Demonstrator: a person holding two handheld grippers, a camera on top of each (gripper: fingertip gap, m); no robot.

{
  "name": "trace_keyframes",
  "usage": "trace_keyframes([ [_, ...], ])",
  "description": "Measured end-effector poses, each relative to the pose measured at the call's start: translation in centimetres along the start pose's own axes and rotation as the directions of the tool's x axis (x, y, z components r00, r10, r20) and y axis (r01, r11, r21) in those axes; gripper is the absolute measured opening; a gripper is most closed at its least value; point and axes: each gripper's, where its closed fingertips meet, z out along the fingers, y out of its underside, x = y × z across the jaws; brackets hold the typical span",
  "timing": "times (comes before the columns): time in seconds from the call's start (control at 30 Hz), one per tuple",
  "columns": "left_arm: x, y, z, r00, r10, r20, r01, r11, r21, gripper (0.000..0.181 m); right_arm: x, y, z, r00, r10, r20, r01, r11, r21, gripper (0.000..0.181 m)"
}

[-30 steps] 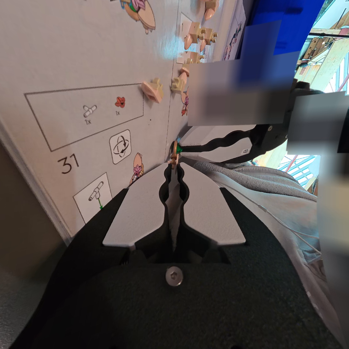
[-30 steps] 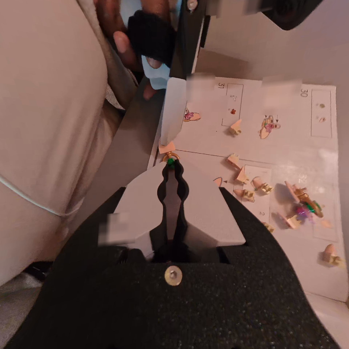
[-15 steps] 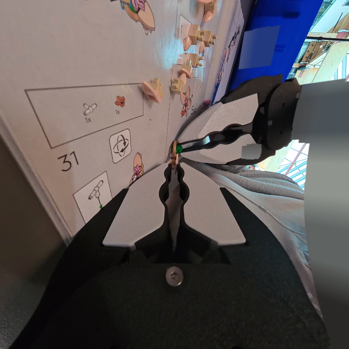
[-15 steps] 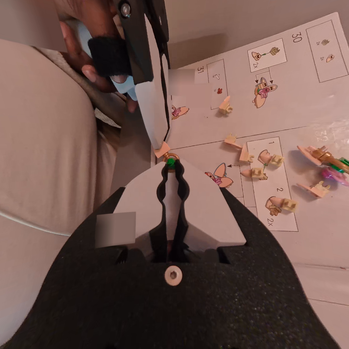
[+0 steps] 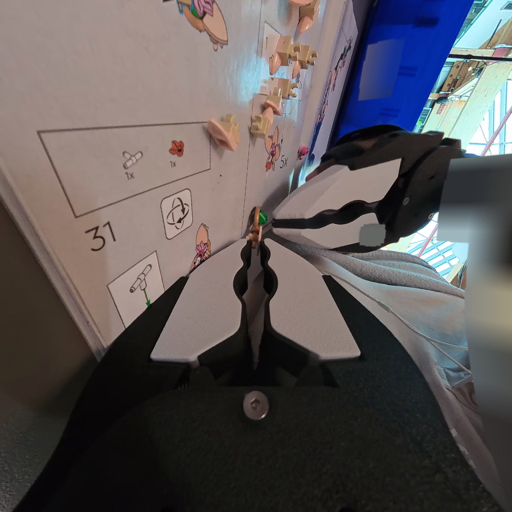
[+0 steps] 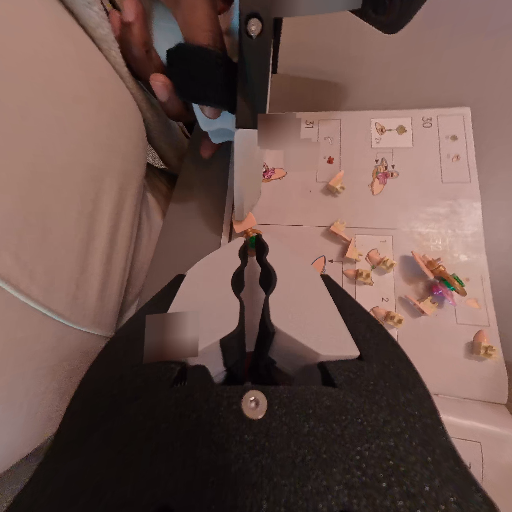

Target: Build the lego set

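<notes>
Two tongs, left point(image 5: 256, 243) and right point(image 6: 252, 241), pinch one small lego assembly point(image 5: 257, 225) between them.

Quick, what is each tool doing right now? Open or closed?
Left tool: closed on the peach petal piece.
Right tool: closed on the green stud in the gold ring.

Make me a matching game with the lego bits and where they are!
Things:
1. green stud
2. peach petal
3. pink flower build
4. blue bin

Places:
A. lying on the instruction sheet
B. pinched in the right gripper
C. standing past the sheet's far edge
D. pinched in the left gripper

Pairs: 1-B, 2-D, 3-A, 4-C
</notes>
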Motion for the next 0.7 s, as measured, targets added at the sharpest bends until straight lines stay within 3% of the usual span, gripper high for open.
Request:
trace_keyframes([
  [0.17,-0.01,0.00,0.00,1.000,0.001,-0.001,-0.001,1.000,0.001,0.005,0.05,0.24,0.48,0.998,-0.058,-0.014,0.057,0.998,-0.026,0.004],
  [0.5,-0.02,-0.01,0.02,1.000,0.009,0.001,-0.009,1.000,0.004,0.005,0.55,0.63,0.54,0.983,0.180,0.020,-0.179,0.983,-0.039,0.003],
  [0.7,-0.10,-0.22,-0.12,1.000,0.016,0.012,-0.016,1.000,0.022,0.005,-0.03,0.20,0.45,0.975,0.214,0.063,-0.211,0.977,-0.040,0.004],
])
